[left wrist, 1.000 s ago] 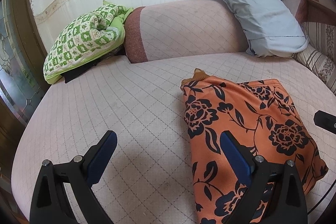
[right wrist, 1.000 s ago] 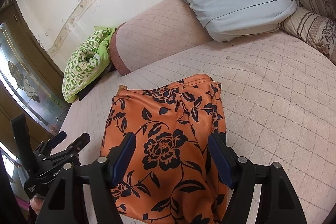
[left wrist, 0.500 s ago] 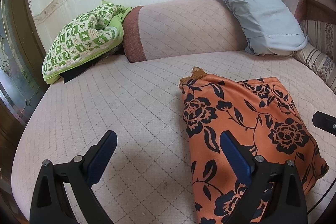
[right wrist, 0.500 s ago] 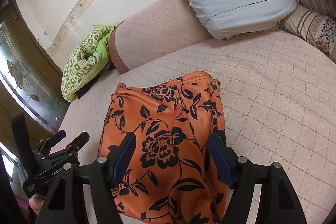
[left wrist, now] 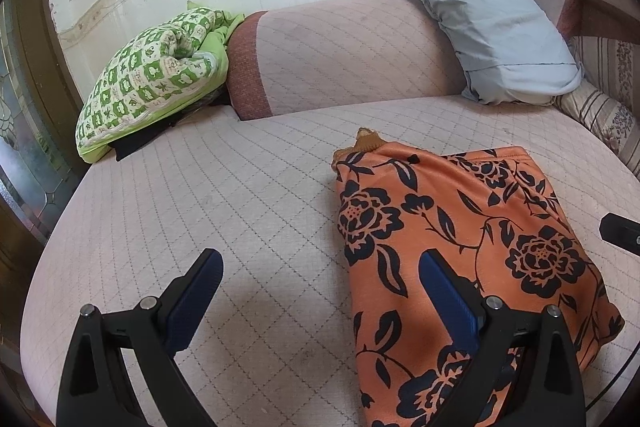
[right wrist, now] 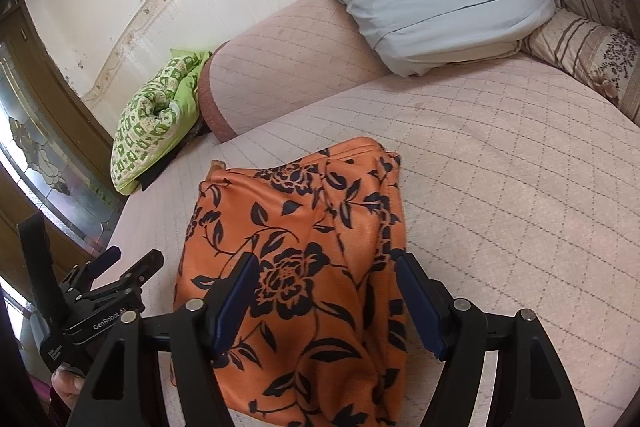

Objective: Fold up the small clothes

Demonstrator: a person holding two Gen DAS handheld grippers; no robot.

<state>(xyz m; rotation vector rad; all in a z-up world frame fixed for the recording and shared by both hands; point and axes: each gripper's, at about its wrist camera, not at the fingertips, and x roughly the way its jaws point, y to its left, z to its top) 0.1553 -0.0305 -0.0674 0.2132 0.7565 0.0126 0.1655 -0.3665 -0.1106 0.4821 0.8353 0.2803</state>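
An orange garment with black flowers (left wrist: 460, 239) lies folded into a rough rectangle on the pink quilted bed (left wrist: 240, 195). My left gripper (left wrist: 319, 257) hovers open just left of it, its right finger (left wrist: 448, 299) over the cloth's left edge and nothing between the pads. In the right wrist view the same garment (right wrist: 296, 227) lies under my right gripper (right wrist: 326, 259), which stands wide open above its near half without pinching it. The left gripper (right wrist: 134, 253) shows at lower left there, held by a hand (right wrist: 68, 383).
A green patterned quilt (left wrist: 156, 83) lies at the back left beside a pink bolster (left wrist: 344, 55). A grey pillow (left wrist: 488, 23) and a striped cushion (left wrist: 600, 115) fill the back right. A wooden door frame with glass (left wrist: 24, 107) borders the bed's left edge.
The right gripper has drifted slightly over the garment. Both grippers stay open and the garment lies as it did.
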